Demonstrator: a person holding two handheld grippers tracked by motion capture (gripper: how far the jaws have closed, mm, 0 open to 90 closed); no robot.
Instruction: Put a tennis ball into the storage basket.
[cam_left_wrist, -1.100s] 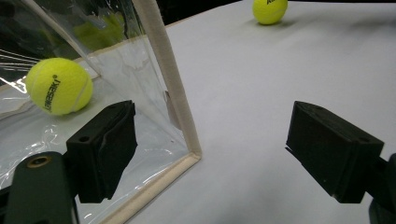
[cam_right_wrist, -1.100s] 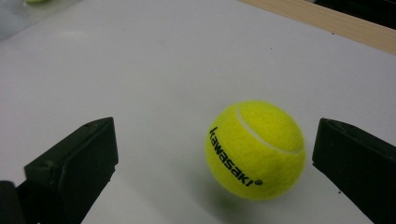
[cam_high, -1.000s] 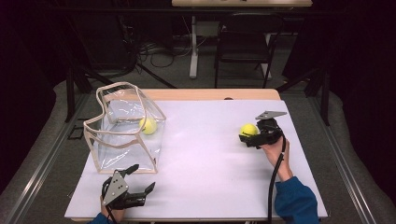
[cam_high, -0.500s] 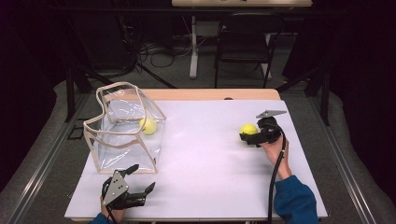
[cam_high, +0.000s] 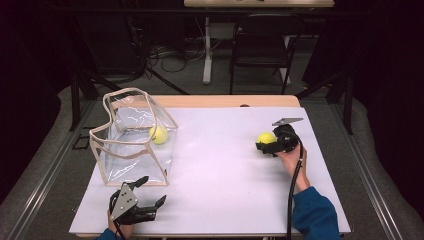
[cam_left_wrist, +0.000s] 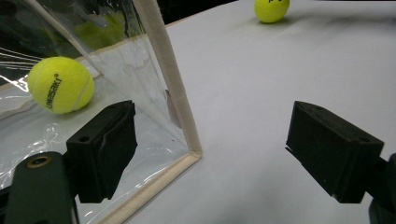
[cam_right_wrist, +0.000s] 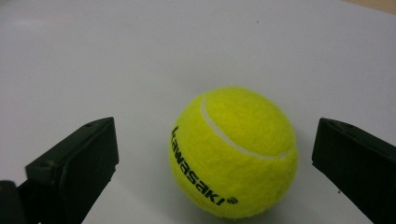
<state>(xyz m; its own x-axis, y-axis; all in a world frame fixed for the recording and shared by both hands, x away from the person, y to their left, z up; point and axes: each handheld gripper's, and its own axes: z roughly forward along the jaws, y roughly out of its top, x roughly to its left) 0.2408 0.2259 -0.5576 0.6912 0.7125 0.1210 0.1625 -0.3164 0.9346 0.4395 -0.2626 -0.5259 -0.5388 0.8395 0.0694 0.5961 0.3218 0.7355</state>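
My right gripper (cam_high: 265, 146) sits on the far side of the desk (cam_high: 225, 170) from the clear bag (cam_high: 132, 137), jaws spread wide on either side of a yellow tennis ball (cam_high: 266, 138). In the right gripper view that ball (cam_right_wrist: 233, 151) lies on the white surface between the two black jaws, gaps on both sides, neither jaw touching it. "Kawasaki" is printed on it in black. Ball is well apart from the bag, out on bare desk.

My left gripper (cam_high: 150, 200) rests low just in front of the bag, near its front corner, jaws wide too, holding nothing. In the left gripper view the bag's cream-edged corner (cam_left_wrist: 180, 112) stands between the jaws' lines of sight, closer to the left jaw.

A second tennis ball (cam_high: 158, 134) lies inside the bag, against its right wall. In the left gripper view it shows (cam_left_wrist: 60, 85) through the clear plastic, resting on the bag's floor.

Bag stands upright, mouth open upward, rim bent out of shape.
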